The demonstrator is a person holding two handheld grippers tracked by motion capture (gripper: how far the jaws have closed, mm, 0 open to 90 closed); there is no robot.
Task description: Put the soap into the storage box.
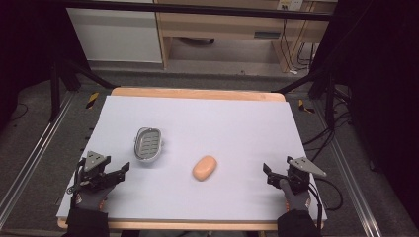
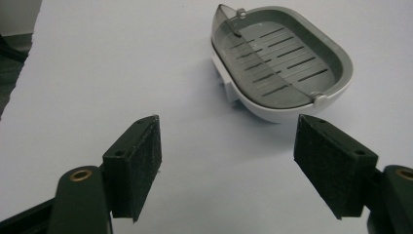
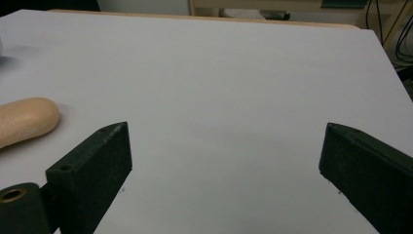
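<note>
Soap dish (image 2: 282,63) ahead of spread left jaws, soap (image 3: 22,122) beside right jaws

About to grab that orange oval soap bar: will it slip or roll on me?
The orange oval soap bar looks smooth and rounded, so it may squirt out of a firm pinch. It lies flat on the white table, so rolling seems unlikely; a push would probably slide it. It looks rigid.
</note>
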